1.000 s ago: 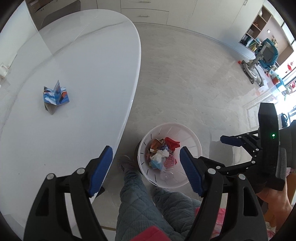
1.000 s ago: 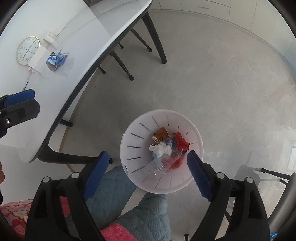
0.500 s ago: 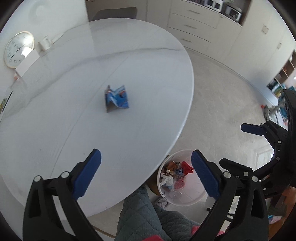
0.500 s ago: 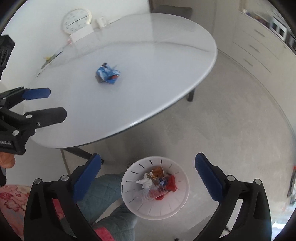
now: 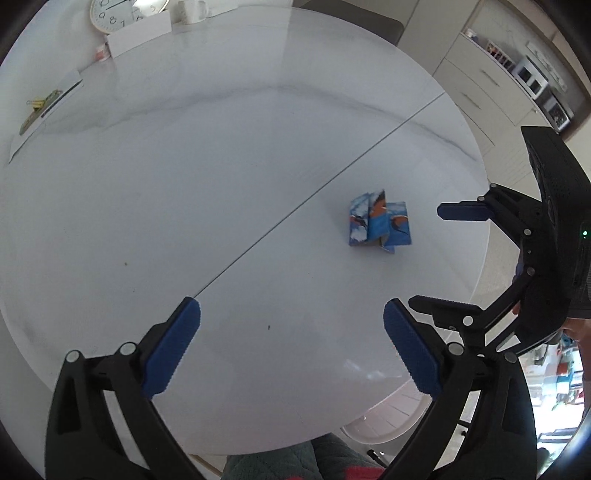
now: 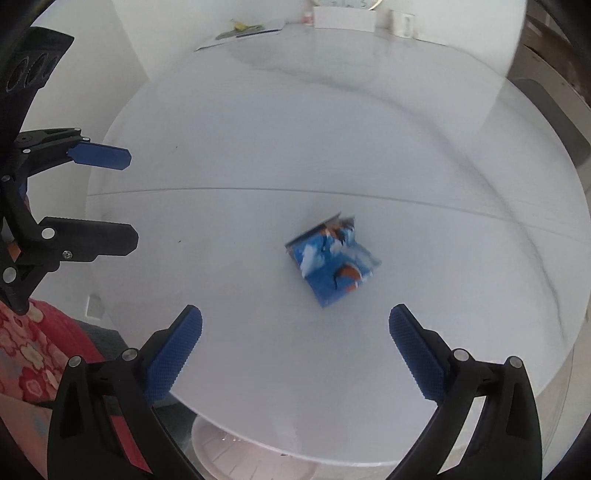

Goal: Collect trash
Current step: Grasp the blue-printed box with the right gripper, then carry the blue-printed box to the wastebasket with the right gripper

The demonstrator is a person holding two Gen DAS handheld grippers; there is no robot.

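Over the white table (image 5: 184,184), I hold both grippers' jaws wide and empty, ready for the crumpled blue wrapper (image 6: 332,264).

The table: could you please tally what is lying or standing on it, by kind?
Blue wrapper: 1
Clock: 1
Mug: 1
White box: 1
Paper sheet: 1
Small jar: 1
Yellow clip: 1
Total: 7 on the table
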